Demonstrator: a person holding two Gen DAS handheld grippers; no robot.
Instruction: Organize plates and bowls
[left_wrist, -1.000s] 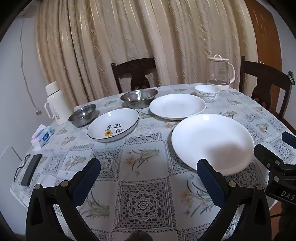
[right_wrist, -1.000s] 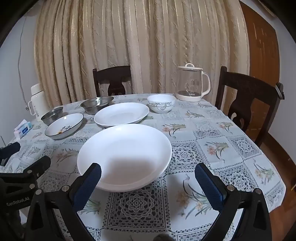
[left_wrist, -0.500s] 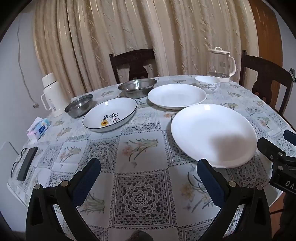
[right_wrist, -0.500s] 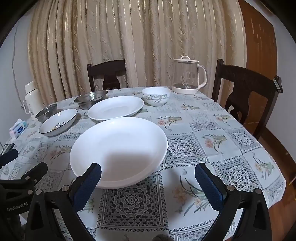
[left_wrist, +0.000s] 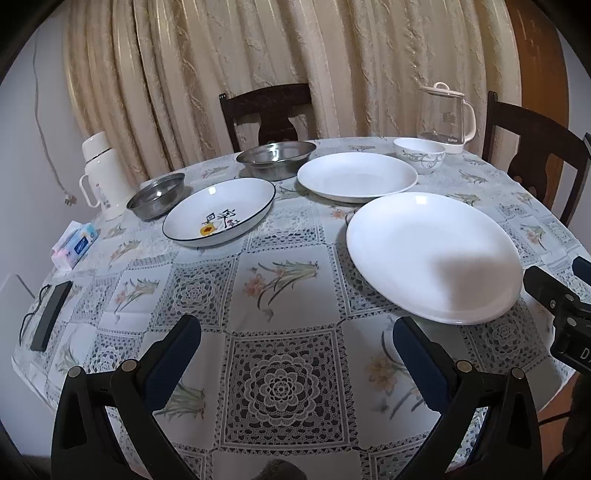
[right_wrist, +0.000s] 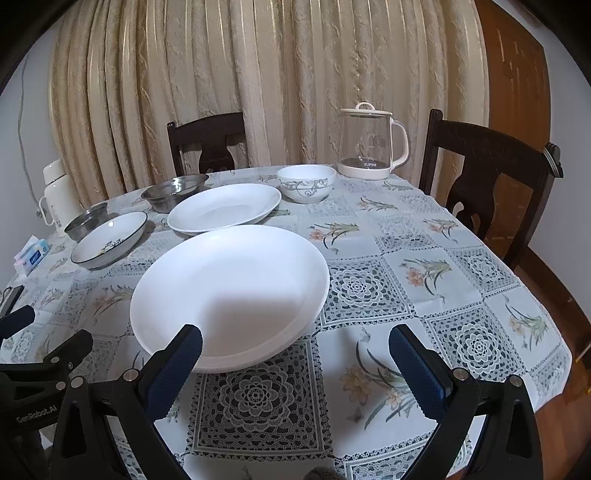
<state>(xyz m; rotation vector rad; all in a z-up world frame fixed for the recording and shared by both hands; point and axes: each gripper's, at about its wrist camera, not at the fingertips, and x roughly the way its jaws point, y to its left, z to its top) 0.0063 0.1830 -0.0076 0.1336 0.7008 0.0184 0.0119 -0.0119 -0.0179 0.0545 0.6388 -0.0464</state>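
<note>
Both tools, the left tool (left_wrist: 295, 350) and the right tool (right_wrist: 293, 349), are wide open and hold nothing. The big white plate (right_wrist: 229, 295) lies on the tabletop (right_wrist: 424, 266) at about 11 o'clock from the right tool, maybe just under one fingertip. More plates and bowls sit behind it.

Your left gripper (left_wrist: 295, 343) is black, with dark blue ribbed pads (left_wrist: 173, 360) and silver screws along both fingers. Your right gripper (right_wrist: 294, 345) is built the same — its neighbour's black body carries white "GenRobot.AI" lettering (right_wrist: 36, 409).
</note>
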